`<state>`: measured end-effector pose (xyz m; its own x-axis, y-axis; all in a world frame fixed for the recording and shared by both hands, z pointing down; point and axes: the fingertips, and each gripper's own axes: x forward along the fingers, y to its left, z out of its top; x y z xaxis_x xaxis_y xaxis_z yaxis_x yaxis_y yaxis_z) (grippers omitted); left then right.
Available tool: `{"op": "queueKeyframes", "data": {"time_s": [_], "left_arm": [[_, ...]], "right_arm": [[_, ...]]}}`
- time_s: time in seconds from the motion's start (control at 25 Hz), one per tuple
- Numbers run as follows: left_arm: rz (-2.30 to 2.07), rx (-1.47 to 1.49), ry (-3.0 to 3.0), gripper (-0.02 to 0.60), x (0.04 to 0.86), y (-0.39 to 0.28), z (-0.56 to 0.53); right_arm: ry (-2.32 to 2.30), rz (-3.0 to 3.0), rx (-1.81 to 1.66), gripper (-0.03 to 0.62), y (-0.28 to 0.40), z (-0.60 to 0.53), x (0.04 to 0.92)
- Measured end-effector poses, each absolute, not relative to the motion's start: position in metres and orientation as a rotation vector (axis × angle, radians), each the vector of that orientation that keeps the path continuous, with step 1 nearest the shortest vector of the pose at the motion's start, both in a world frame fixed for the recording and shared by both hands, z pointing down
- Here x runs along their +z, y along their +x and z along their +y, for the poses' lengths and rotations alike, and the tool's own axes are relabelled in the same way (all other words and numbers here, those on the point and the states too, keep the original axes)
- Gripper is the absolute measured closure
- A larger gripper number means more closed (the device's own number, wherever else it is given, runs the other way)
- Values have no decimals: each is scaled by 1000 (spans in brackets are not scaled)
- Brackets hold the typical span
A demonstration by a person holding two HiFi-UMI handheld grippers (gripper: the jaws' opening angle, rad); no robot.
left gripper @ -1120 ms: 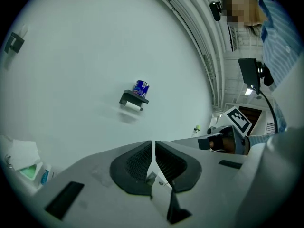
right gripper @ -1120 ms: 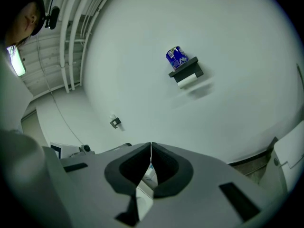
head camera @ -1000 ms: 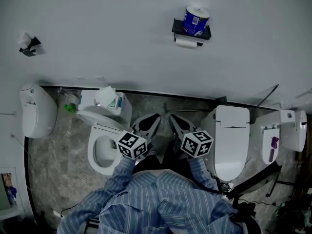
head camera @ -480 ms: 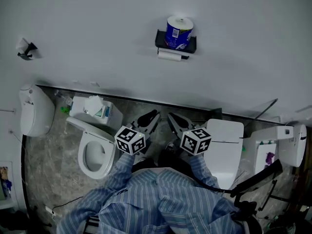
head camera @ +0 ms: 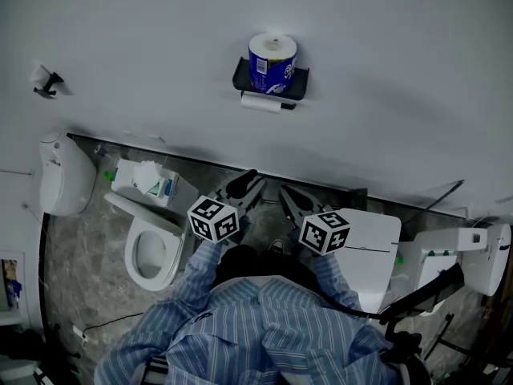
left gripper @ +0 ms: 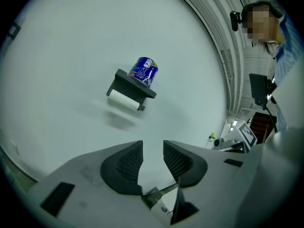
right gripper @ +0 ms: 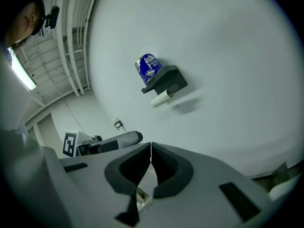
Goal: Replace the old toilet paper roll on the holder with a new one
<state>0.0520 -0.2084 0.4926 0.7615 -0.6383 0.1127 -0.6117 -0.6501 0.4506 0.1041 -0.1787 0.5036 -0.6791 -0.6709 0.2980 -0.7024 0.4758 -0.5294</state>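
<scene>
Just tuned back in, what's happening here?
A person faces the wall holder with a gripper in each hand, both short of it and empty. The left gripper has just been opening its jaws; the right gripper is shut. A blue-wrapped new roll stands on the holder's shelf; the thin old roll hangs beneath.

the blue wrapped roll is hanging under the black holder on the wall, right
Not quite. The blue wrapped roll stands upright on top of the black holder on the wall. What hangs under the holder is the white roll. The head view shows this.
</scene>
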Motion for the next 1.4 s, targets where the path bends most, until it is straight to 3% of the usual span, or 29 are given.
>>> {"op": "queueKeyframes", "data": {"time_s": [0.48, 1.08, 1.4], "left_arm": [[-980, -196, 2463, 365, 460, 56, -298], [-831, -360, 2329, 305, 454, 35, -368], [-773, -538, 2159, 304, 454, 22, -398]], "right_arm": [[1259, -2648, 1025, 586, 111, -206, 506], [1356, -2603, 994, 586, 90, -254, 498], [1384, -2563, 1013, 586, 90, -264, 506]]}}
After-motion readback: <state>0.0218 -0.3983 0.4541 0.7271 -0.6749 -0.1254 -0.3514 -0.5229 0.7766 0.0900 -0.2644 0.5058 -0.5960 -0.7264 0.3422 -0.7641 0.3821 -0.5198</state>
